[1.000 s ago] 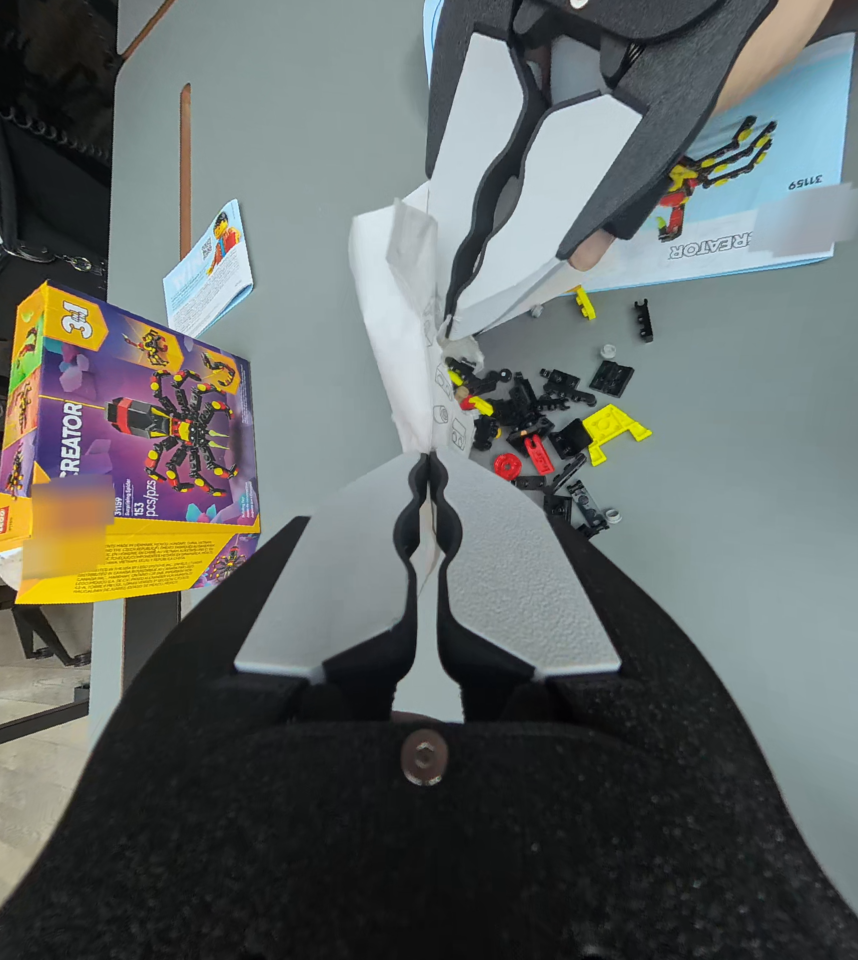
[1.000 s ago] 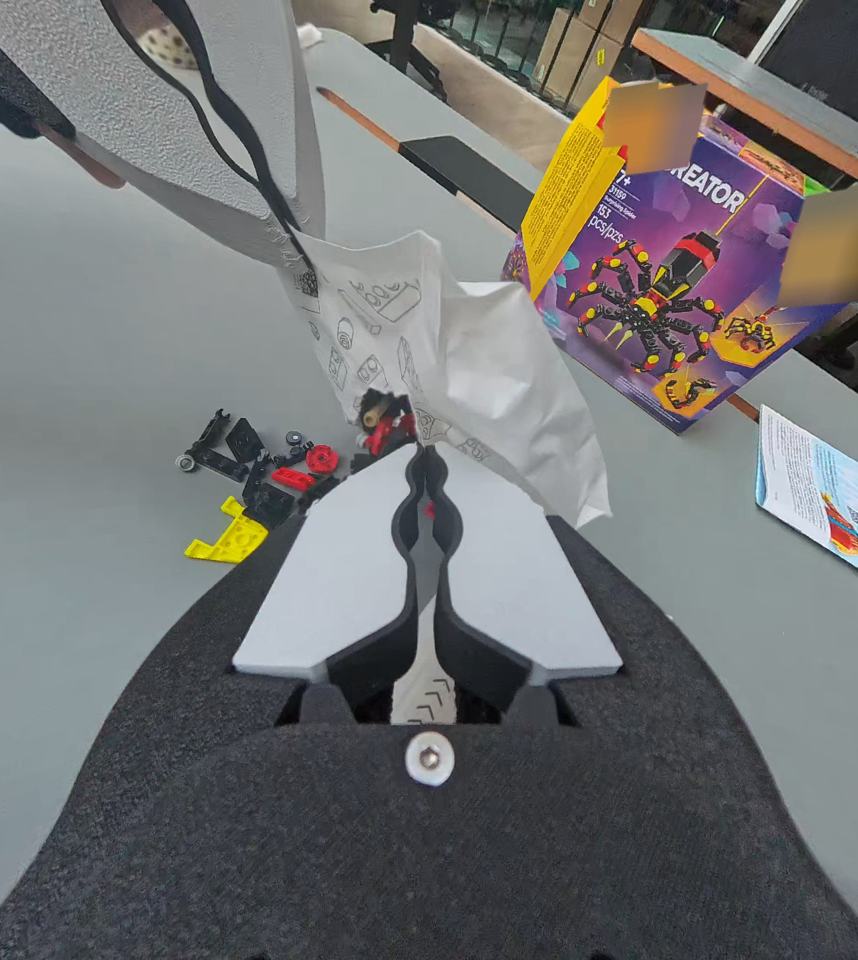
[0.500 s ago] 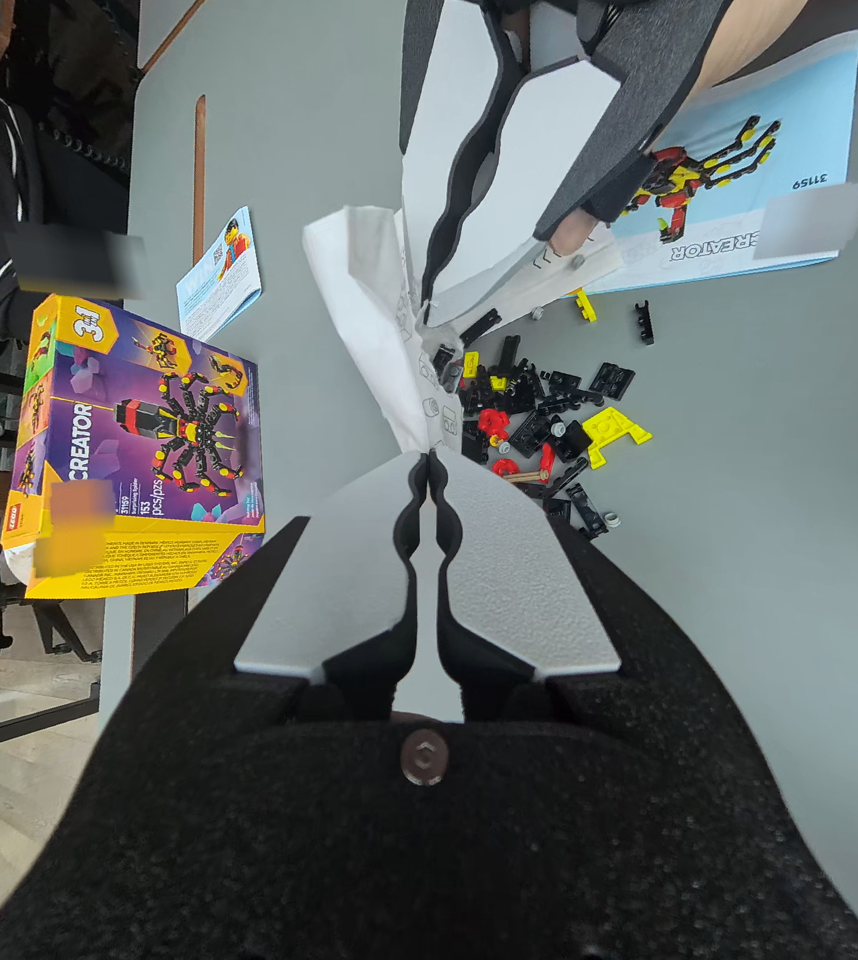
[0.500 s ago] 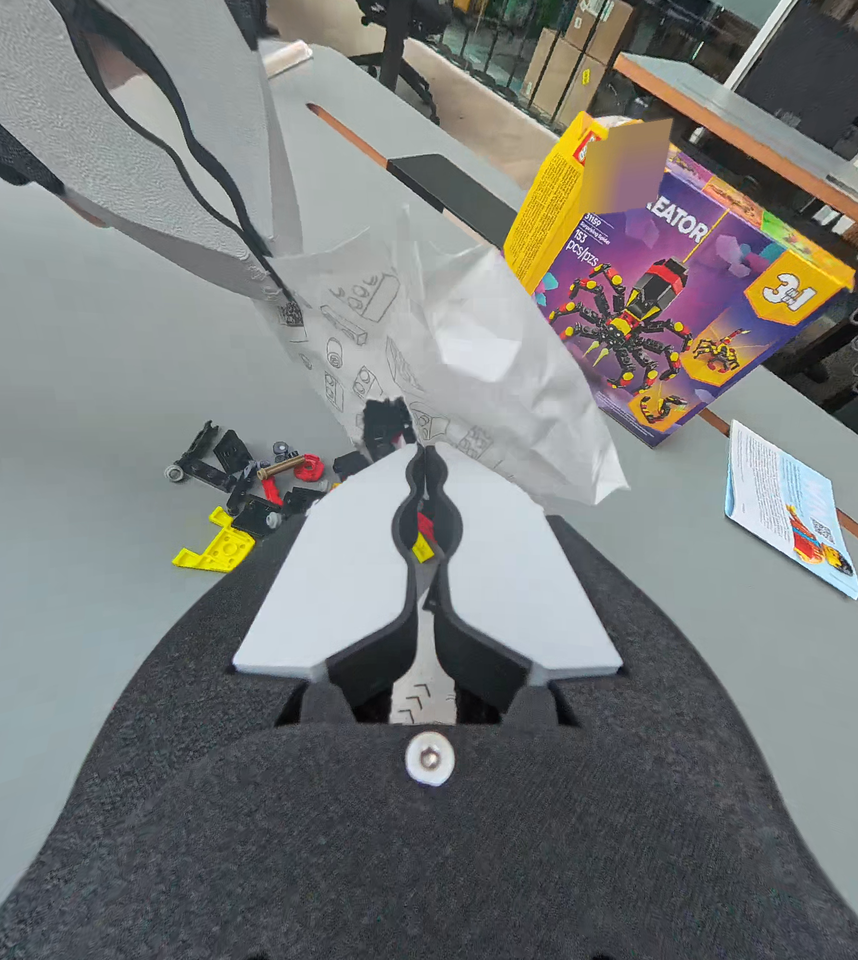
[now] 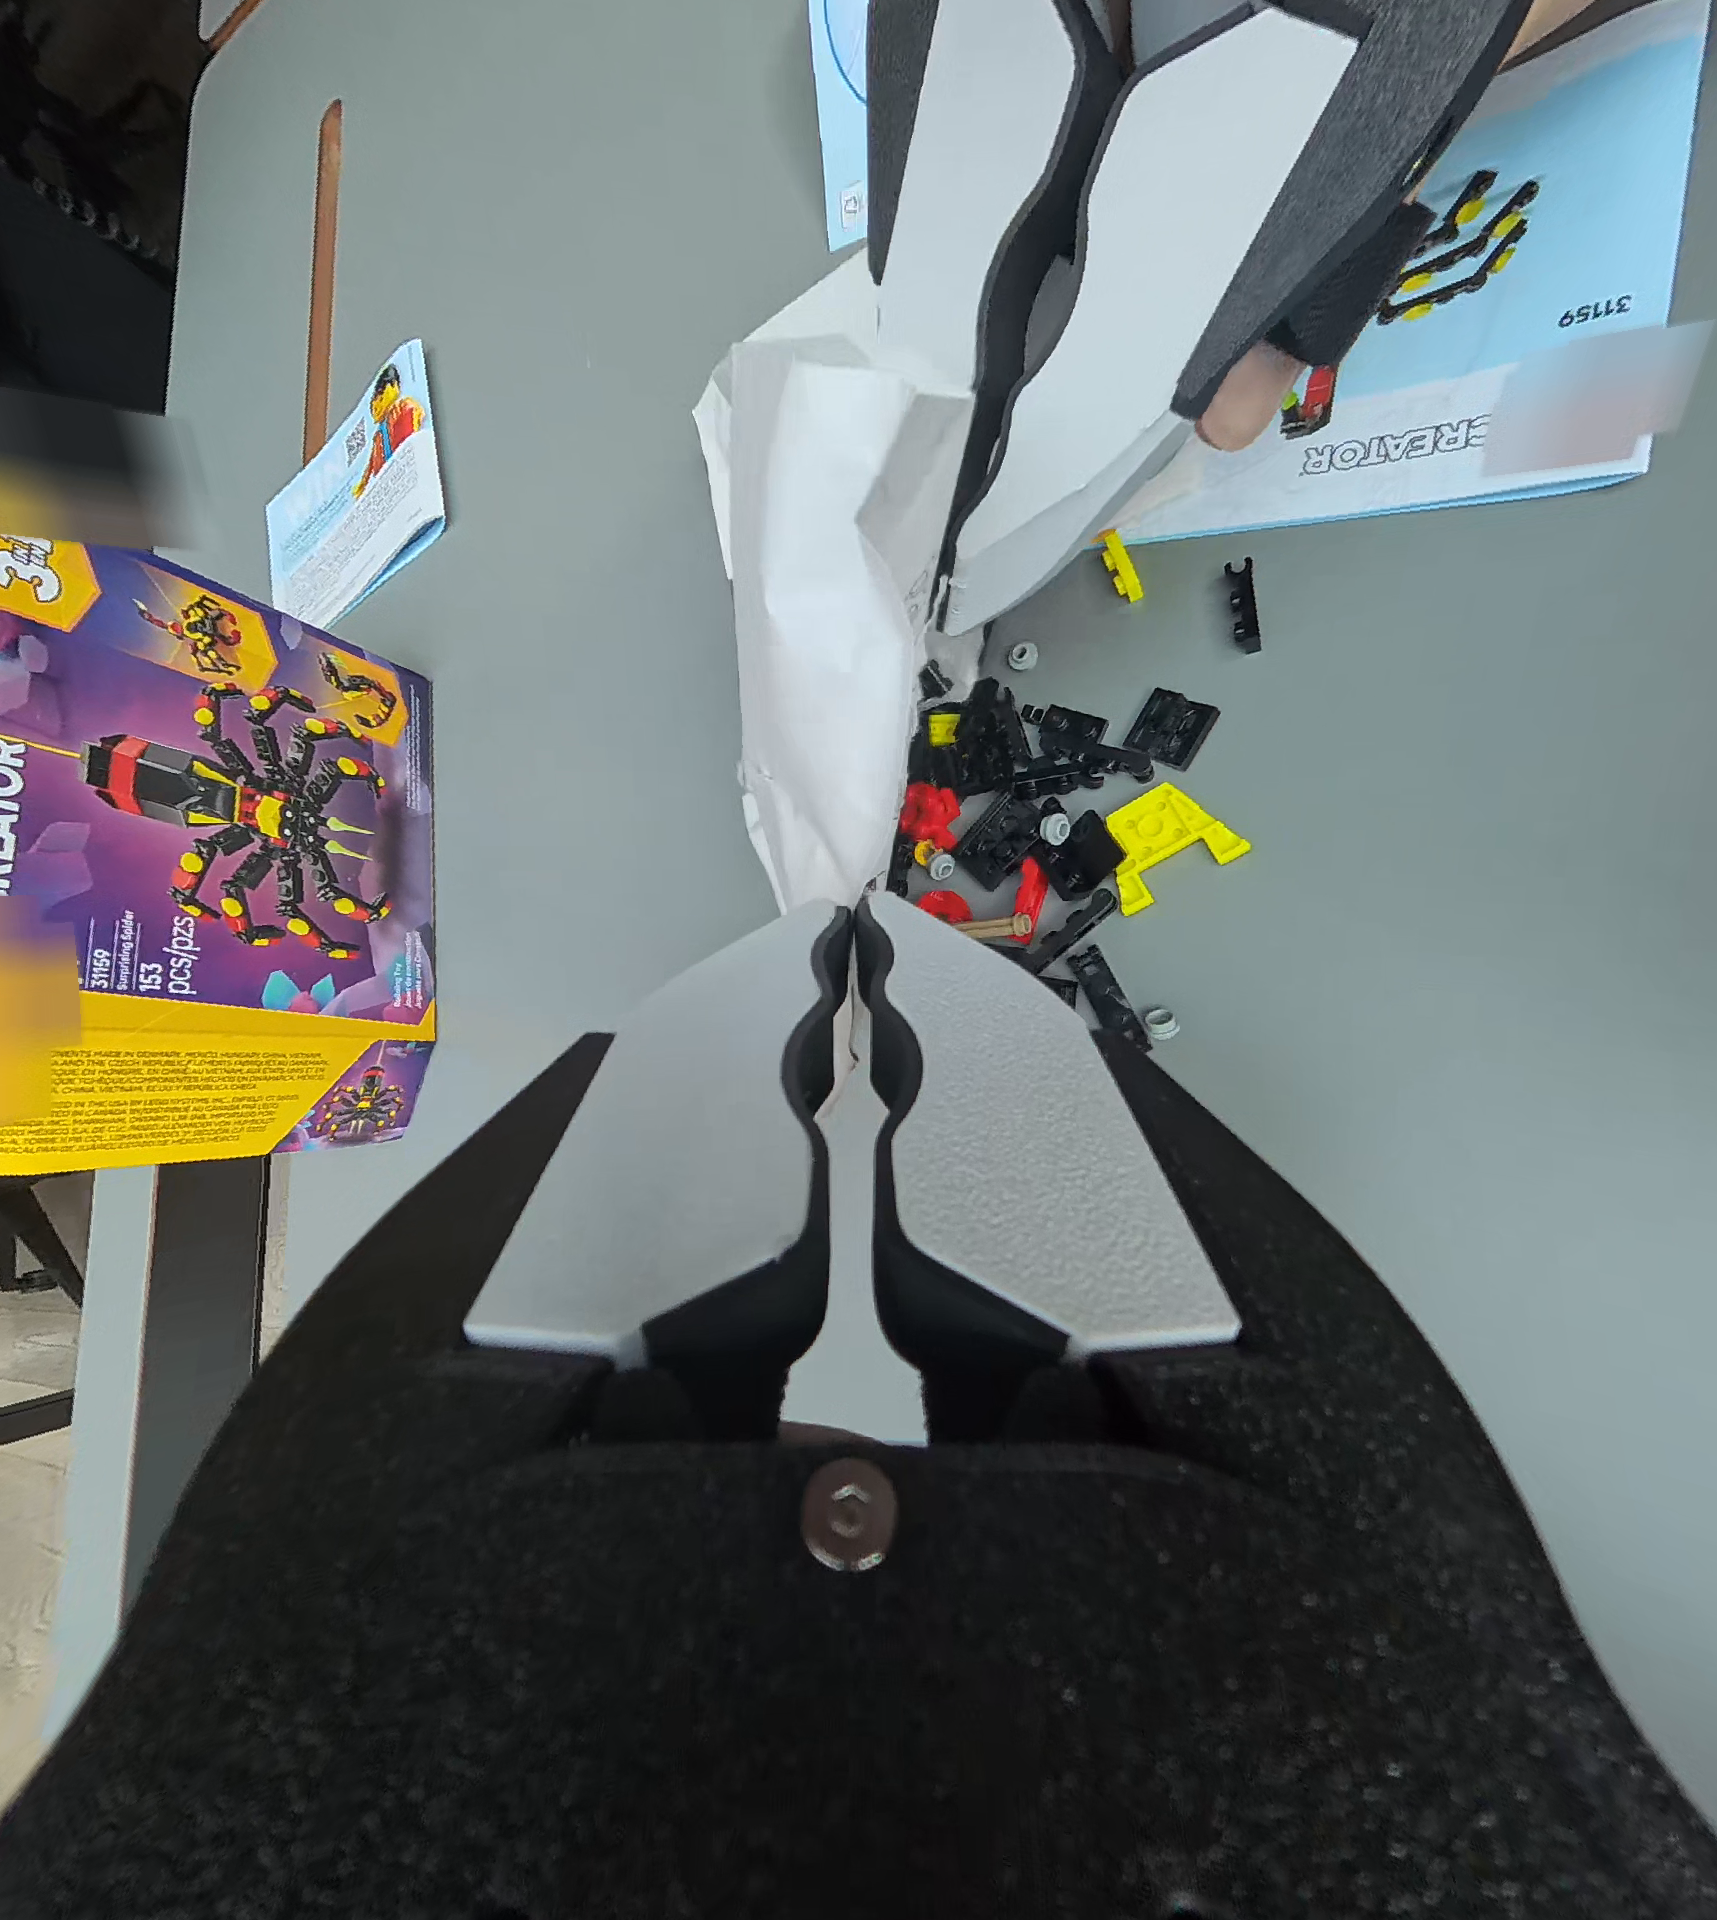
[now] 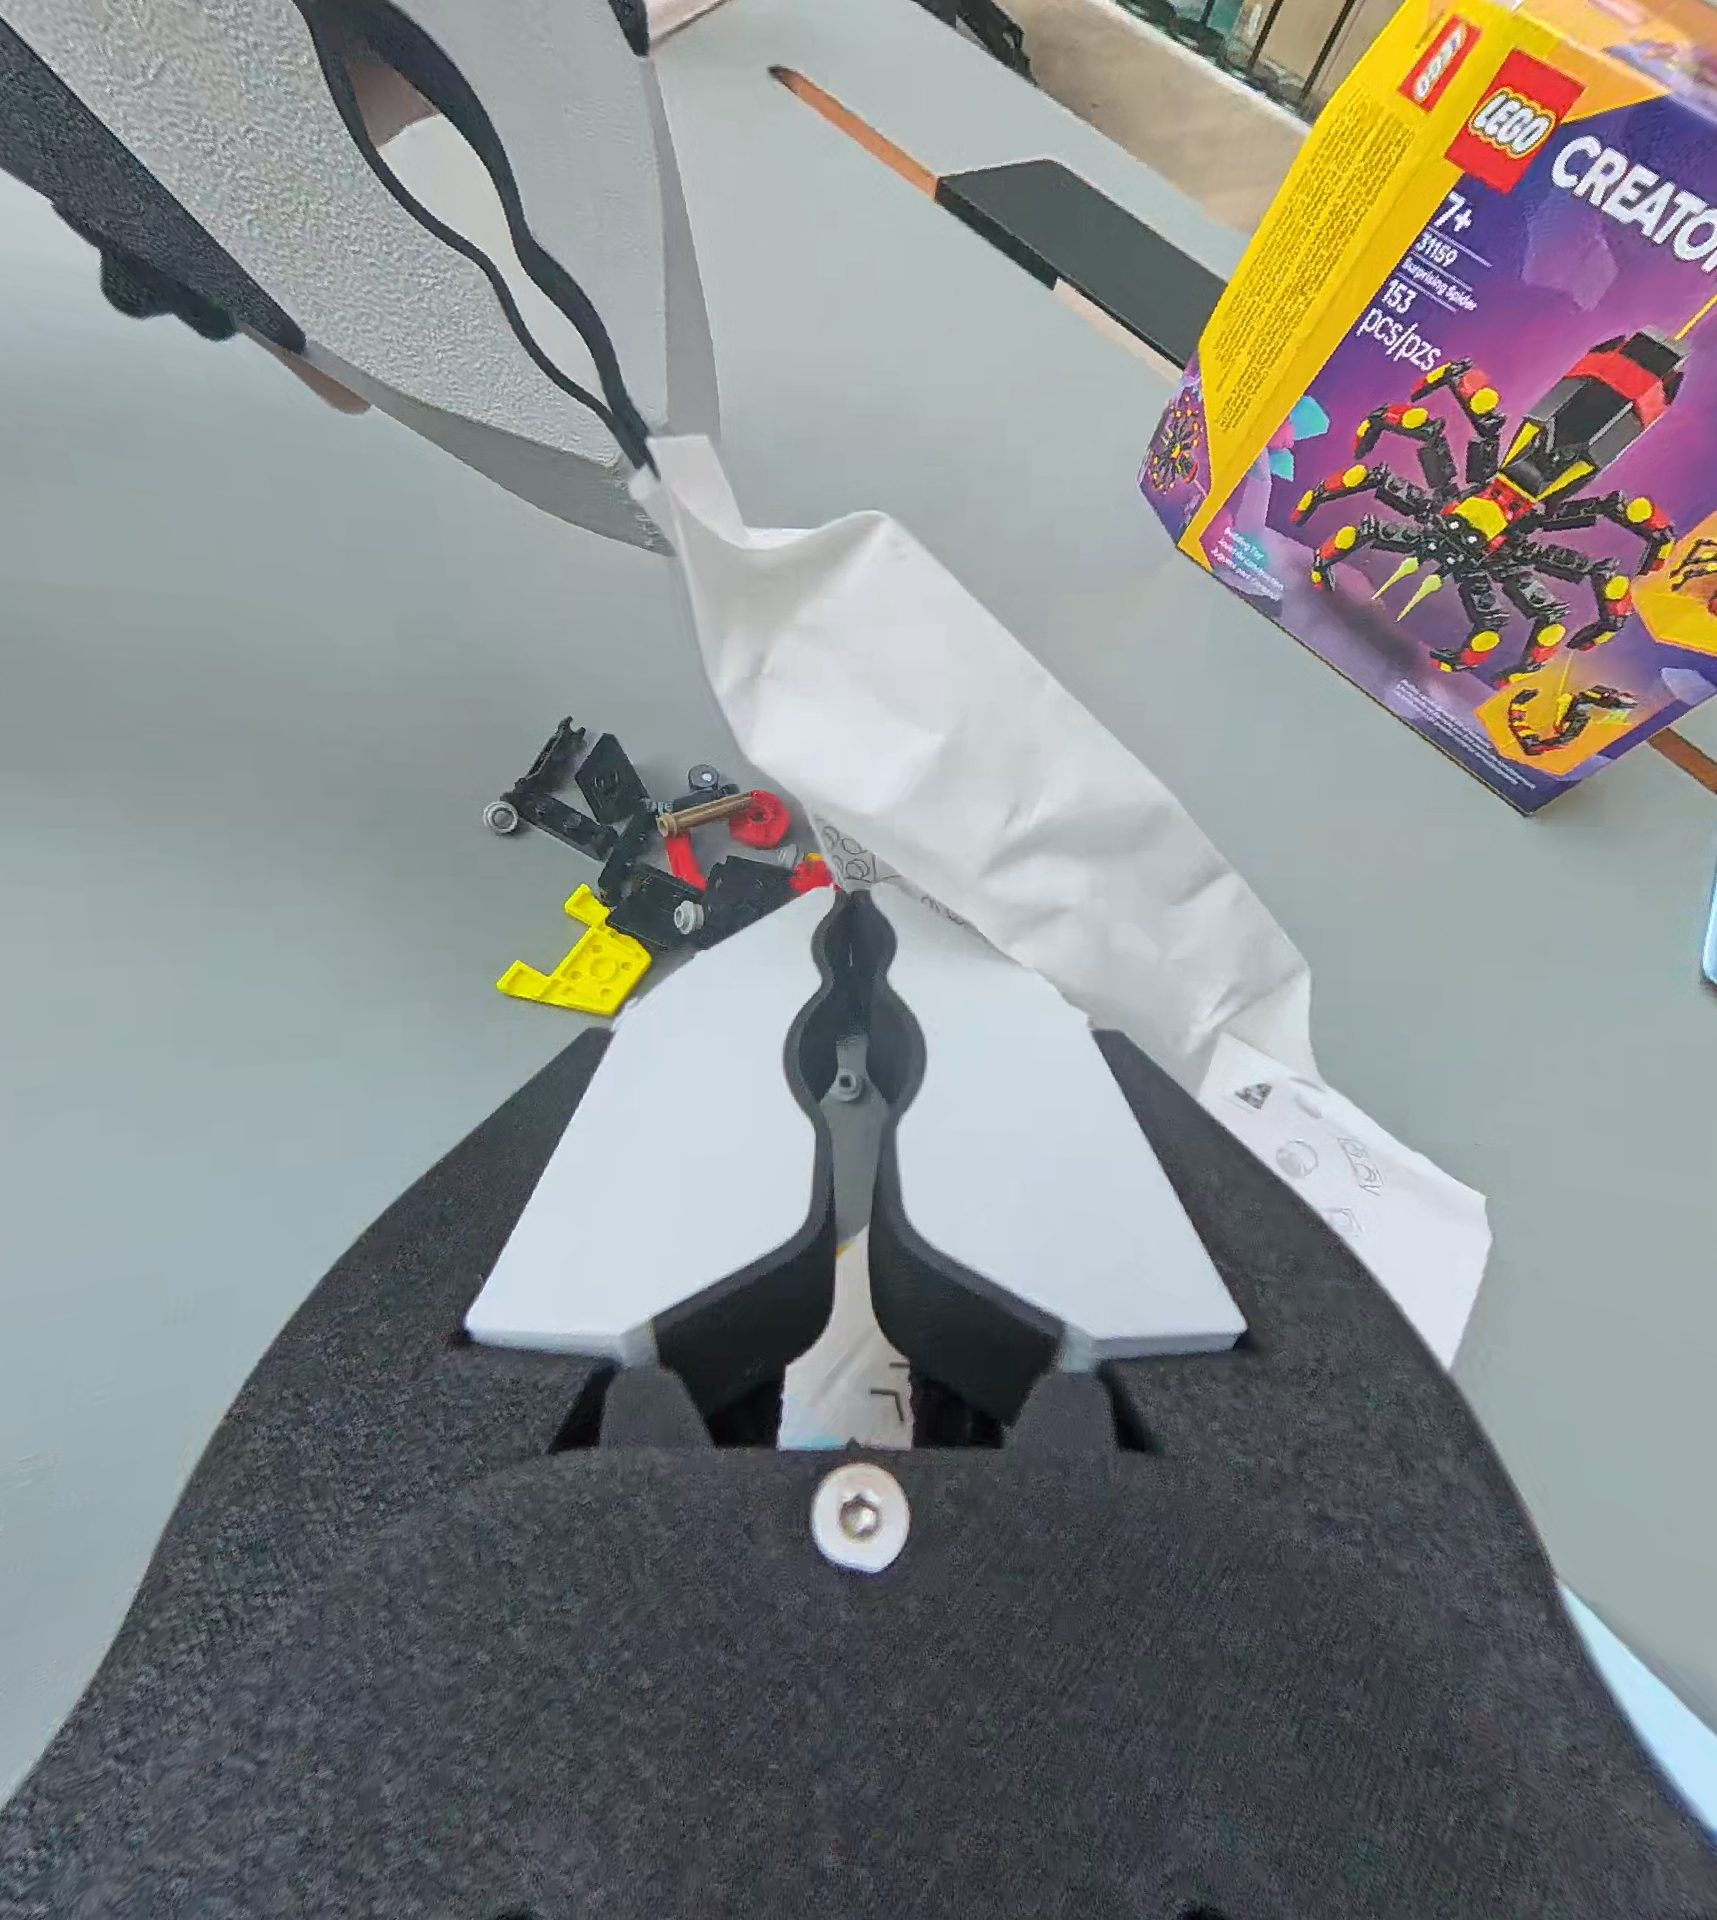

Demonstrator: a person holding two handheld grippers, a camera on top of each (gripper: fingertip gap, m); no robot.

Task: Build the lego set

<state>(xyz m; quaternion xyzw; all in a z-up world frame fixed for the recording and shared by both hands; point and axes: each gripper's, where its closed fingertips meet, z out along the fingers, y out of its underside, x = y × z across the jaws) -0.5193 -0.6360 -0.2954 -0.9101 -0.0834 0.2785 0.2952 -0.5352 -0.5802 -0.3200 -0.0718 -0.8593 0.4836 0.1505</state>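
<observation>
Paper bag (image 5: 823,644) stretched above the grey desk (image 5: 1456,1039) between both tongs: left tongs (image 5: 852,914) clamped on one corner, right tongs (image 6: 852,902) clamped on the other. Loose bricks (image 5: 1030,821) lie just right of it. Left view alone shows the blue instruction booklet (image 5: 1560,343) far right. Right view shows the set box (image 6: 1519,416) standing upright, far right.

On my screens the paper bag (image 6: 947,748) is white, printed with small grey outline drawings of bricks. Beside it the loose pieces (image 5: 1030,821) are mostly black, with some red, a few grey studs, one tan pin and a bright yellow plate (image 5: 1178,844). The box (image 6: 1519,436) is purple with yellow sides and a black, red and yellow spider. The instruction booklet (image 5: 1560,312) is pale blue, the table (image 6: 158,727) plain grey.
</observation>
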